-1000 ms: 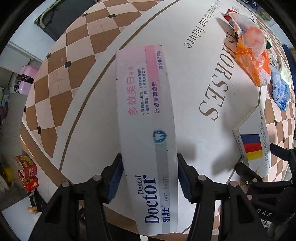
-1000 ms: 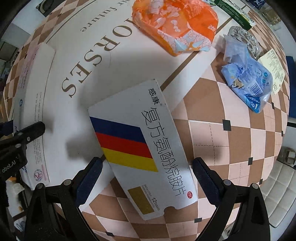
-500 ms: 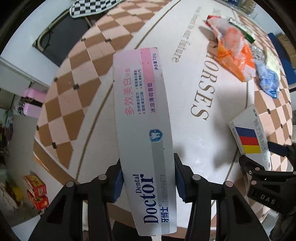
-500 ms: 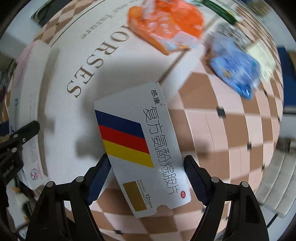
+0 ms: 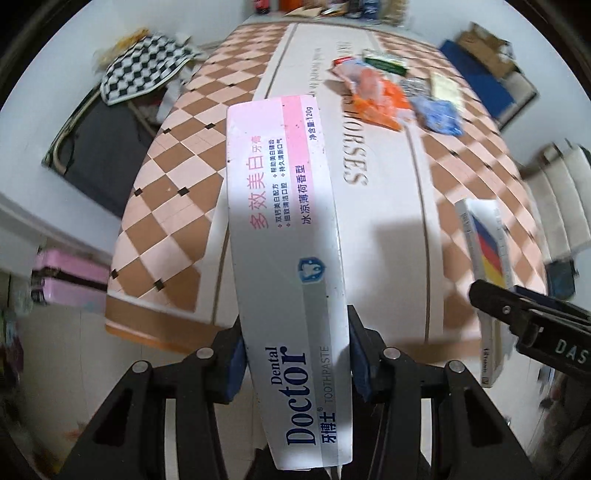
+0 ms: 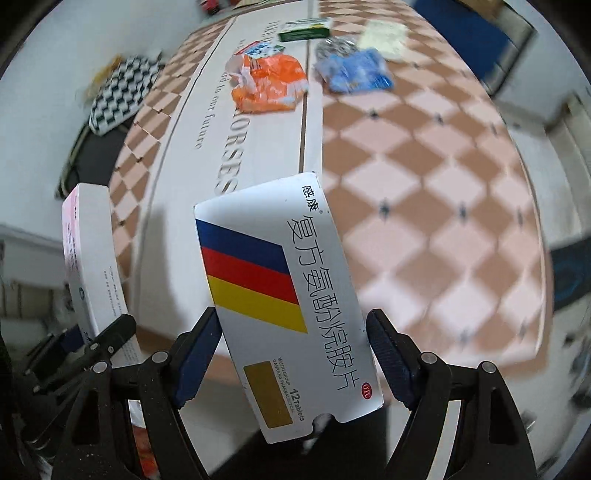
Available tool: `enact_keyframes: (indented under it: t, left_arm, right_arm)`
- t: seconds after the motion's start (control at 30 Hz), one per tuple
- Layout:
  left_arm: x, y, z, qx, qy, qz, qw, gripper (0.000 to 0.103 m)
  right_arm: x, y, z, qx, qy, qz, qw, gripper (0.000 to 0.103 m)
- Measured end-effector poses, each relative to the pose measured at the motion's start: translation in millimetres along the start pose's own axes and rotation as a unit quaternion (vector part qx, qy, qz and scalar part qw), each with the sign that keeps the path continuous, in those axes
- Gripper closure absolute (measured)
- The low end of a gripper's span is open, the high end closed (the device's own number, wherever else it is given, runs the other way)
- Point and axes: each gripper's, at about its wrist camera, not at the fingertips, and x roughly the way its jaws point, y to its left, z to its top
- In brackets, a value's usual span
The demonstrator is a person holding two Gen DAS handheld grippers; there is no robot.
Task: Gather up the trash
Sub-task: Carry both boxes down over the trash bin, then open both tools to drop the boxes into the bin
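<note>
Blue pads on the left tongs [image 5: 295, 354] squeeze both long sides of a long white and pink cardboard toothpaste box [image 5: 286, 258]. The box sticks out toward 12 o'clock, up off the checked brown and peach tablecloth [image 5: 173, 206] on the desk. The right tongs [image 6: 290, 354] hold a flat white medicine box with blue, red and yellow stripes [image 6: 284, 310]. Their pads press its two side edges, and it sits a bit crooked, leaning toward 11 o'clock. It is in the air too.

So both tongs are closed on a box. I think the job now is to carry both boxes to where the trash goes. No bin shows in either view, so look for it first.

Keep the squeeze steady, because both boxes are thin card and can slip or bend. The toothpaste box is long, so move it slowly and keep its far end from bumping things. Keep the two tongs apart so the boxes do not knock.

More trash waits on the desk, from 12 to 1 o'clock: a crumpled orange plastic bag [image 6: 269, 83], a crumpled blue plastic wrapper [image 6: 356, 72] and a small green and white box [image 6: 304, 29].
</note>
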Motion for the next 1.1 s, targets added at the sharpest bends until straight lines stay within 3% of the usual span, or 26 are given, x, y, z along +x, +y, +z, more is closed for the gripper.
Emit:
enact_keyframes:
  t: [0.2, 0.4, 0.5, 0.63, 0.8, 0.93, 1.0, 1.03, 1.07, 1.1]
  left_arm:
    - [-13, 23, -62, 0.045, 0.022, -0.034, 0.9982, 0.06]
    - [24, 26, -134, 0.077, 0.111, -0.094, 0.9864, 0.06]
    - [70, 25, -164, 0.077, 0.161, -0.119, 0.9766, 0.06]
    - [165, 26, -181, 0.05, 0.221, -0.142, 0.9635, 0.06]
    - [302, 21, -179, 0.013, 0.277, -0.175, 0.9448, 0.059]
    - [389, 8, -175, 0.026, 0.317, -0.164, 0.9339, 0.057]
    - [423, 5, -169, 0.027, 0.325, -0.154, 0.9328, 0.048]
    - [432, 3, -167, 0.025, 0.323, -0.153, 0.9334, 0.031]
    - [439, 4, -165, 0.02, 0.32, -0.151, 0.9349, 0.023]
    - [444, 6, -163, 0.013, 0.319, -0.15, 0.9358, 0.023]
  right_arm:
    - [-1, 15, -94, 0.067, 0.004, 0.031, 0.997, 0.022]
    - [38, 4, -185, 0.119, 0.066, 0.054, 0.989, 0.022]
    - [77, -9, -217, 0.144, 0.096, 0.058, 0.983, 0.022]
    - [151, -36, -242, 0.182, 0.126, 0.059, 0.973, 0.022]
    - [263, -68, -245, 0.217, 0.137, 0.046, 0.965, 0.022]
    - [335, -92, -242, 0.234, 0.141, 0.042, 0.961, 0.022]
    - [369, -100, -240, 0.242, 0.147, 0.051, 0.958, 0.022]
    - [387, -104, -238, 0.243, 0.156, 0.053, 0.956, 0.022]
    - [403, -109, -235, 0.246, 0.161, 0.054, 0.954, 0.022]
    - [422, -110, -234, 0.249, 0.168, 0.057, 0.952, 0.022]
